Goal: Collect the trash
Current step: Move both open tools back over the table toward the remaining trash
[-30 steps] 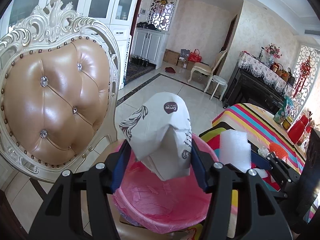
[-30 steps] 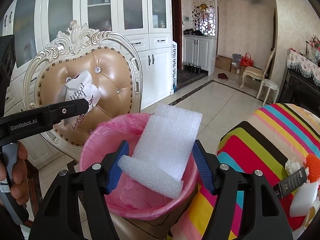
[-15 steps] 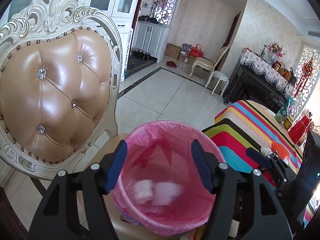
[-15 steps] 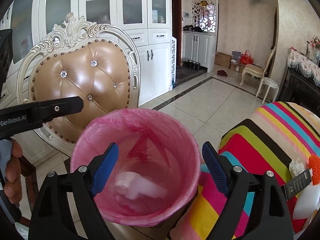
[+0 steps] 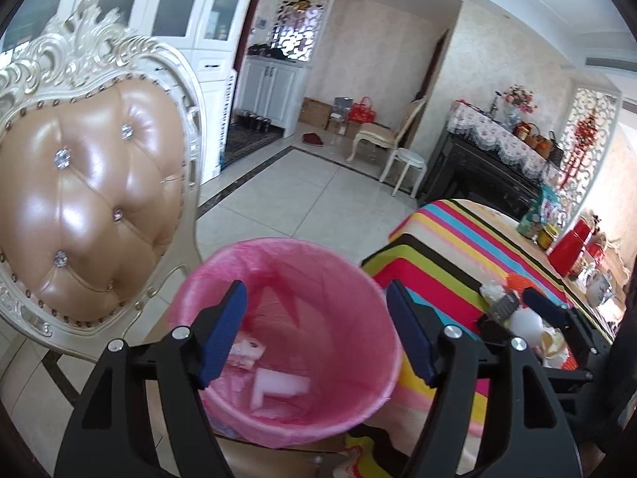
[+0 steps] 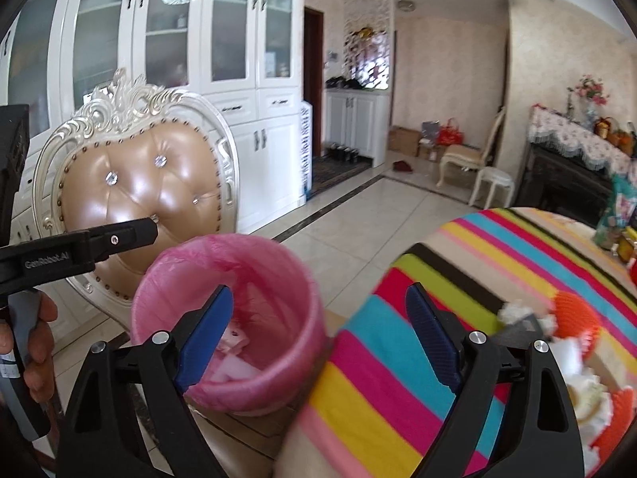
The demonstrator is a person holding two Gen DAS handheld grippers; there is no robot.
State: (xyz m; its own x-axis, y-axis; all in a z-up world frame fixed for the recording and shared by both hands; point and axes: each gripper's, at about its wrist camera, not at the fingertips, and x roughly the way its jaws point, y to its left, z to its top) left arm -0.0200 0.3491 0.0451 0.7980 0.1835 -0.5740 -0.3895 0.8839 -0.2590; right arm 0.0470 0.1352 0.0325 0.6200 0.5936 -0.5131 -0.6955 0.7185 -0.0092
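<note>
Trash that a second ago sat clamped in both grippers, a paper bag and a foam block, now lies in the pink-lined bin. Left gripper and right gripper are empty, jaws opening, above the bin. More scraps remain on the striped tablecloth beyond.

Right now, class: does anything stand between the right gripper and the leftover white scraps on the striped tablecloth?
Nothing visible does. The right gripper, jaws opening and empty, hangs over the table's near edge beside the pink-lined bin; bare striped tablecloth runs from there to the white scraps by the orange mesh piece.
</note>
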